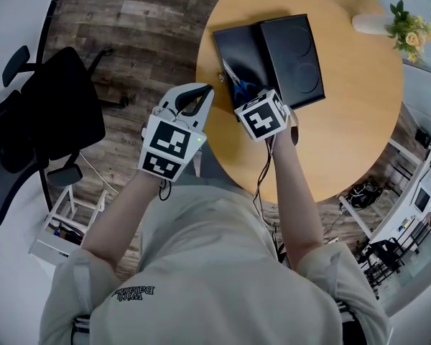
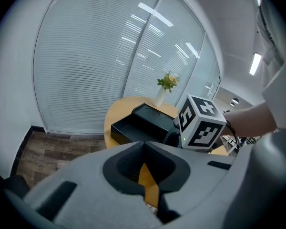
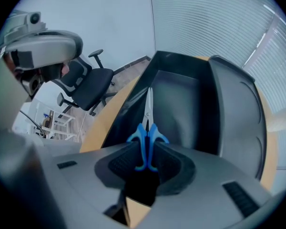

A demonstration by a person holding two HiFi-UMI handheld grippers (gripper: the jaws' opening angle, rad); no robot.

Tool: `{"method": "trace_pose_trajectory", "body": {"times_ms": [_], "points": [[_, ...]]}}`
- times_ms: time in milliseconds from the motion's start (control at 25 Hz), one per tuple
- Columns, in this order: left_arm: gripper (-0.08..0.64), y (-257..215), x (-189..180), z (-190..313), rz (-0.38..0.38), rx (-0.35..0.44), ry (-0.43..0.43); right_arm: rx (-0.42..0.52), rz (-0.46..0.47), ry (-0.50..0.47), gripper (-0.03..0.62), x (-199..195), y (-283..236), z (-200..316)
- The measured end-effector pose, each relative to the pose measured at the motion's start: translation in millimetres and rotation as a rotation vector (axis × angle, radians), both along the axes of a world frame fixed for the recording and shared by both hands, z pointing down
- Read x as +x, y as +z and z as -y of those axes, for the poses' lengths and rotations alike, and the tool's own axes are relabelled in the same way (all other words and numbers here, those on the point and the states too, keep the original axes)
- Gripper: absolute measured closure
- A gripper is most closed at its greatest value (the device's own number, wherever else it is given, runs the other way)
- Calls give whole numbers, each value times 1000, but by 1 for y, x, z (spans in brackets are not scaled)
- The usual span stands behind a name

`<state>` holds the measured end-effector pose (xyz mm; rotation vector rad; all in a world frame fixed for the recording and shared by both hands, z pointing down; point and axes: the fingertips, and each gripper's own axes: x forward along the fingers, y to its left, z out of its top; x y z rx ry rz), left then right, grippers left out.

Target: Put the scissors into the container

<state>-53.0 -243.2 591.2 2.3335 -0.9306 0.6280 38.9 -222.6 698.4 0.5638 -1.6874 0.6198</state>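
Blue-handled scissors [image 3: 146,136] are clamped by their handles in my right gripper [image 3: 146,146], which is shut on them. The blades point forward over the open black container [image 3: 178,97]. In the head view the scissors [image 1: 235,82] hang above the container's [image 1: 238,52] near left part, just ahead of the right gripper [image 1: 250,99]. The container's black lid [image 1: 296,49] lies beside it on the right. My left gripper [image 1: 205,92] is shut on nothing, at the table's left edge. In its own view the left gripper [image 2: 144,145] faces the container [image 2: 133,127].
The round wooden table [image 1: 352,128] also carries a white vase of flowers [image 1: 391,26] at its far right. A black office chair [image 1: 47,113] and a white rack [image 1: 65,225] stand on the wood floor to the left.
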Motion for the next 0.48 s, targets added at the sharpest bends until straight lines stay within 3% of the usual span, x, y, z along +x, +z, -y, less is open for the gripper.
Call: {"method": "trace_pose_trajectory", "body": {"times_ms": [160, 360, 480], "points": [[538, -4, 0, -2, 8, 8, -2, 34, 13, 3, 491, 1, -2, 1], [538, -20, -4, -2, 18, 40, -6, 42, 73, 100, 491, 4, -10, 1], [538, -32, -9, -4, 24, 72, -7, 101, 100, 134, 491, 7, -23, 6]]}}
